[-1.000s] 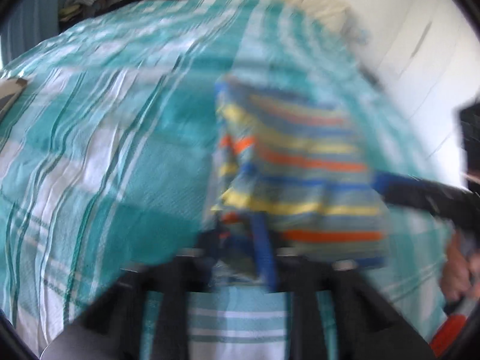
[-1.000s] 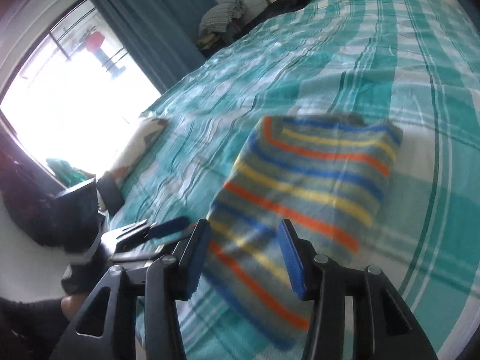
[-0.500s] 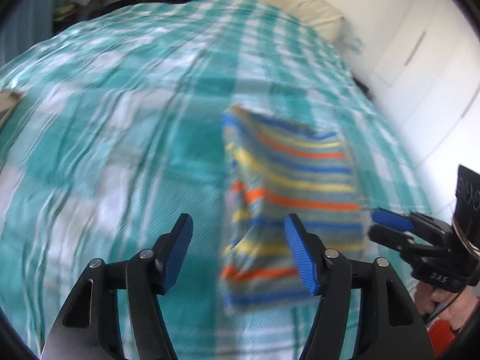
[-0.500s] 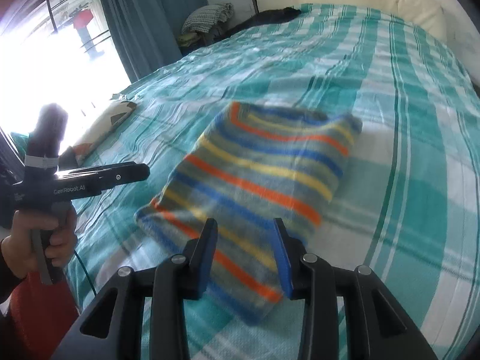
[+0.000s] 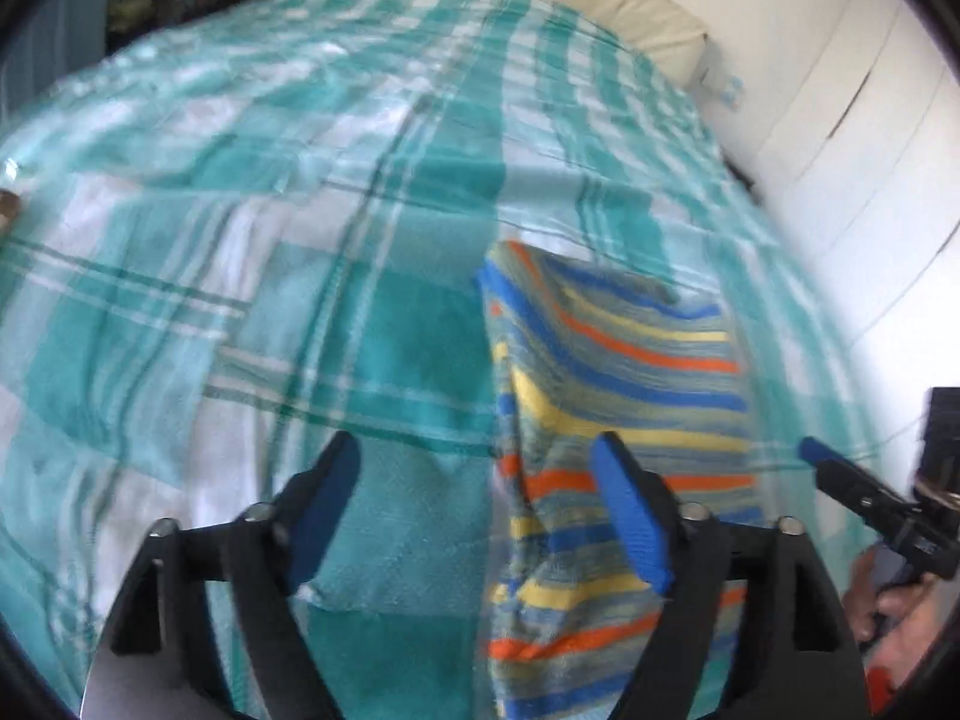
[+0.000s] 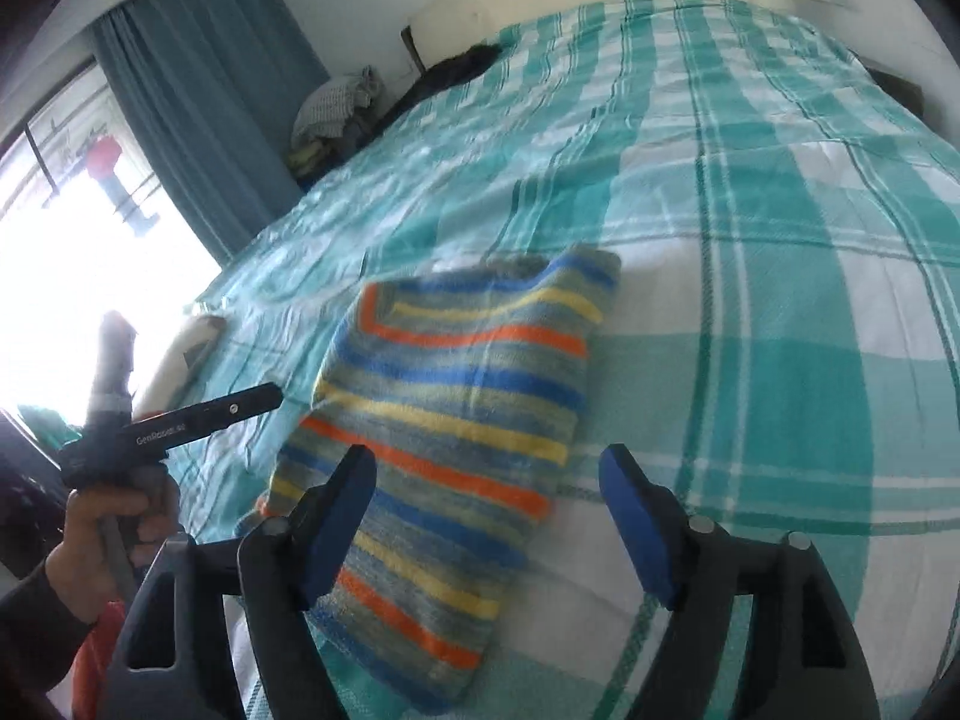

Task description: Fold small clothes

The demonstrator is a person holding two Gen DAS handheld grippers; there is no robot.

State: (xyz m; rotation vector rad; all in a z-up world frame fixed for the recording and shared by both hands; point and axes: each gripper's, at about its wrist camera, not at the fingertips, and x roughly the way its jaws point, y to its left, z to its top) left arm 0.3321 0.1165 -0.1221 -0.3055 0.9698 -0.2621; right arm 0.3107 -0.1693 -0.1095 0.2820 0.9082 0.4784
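Striped garment lies folded flat on the teal plaid bedspread, near the bed's foot end; broad bare bedspread beyond it toward the headboard and to its right in the right wrist view; curtain and window off the bed's left side. Left gripper jaws wide apart, holding nothing, right pad over the garment's left part; contact cannot be told. Right gripper jaws wide apart, empty, above the garment's near end.

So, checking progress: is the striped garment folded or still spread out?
Folded: the multicoloured striped knit garment lies as a compact, layered rectangle on the teal checked bedspread.
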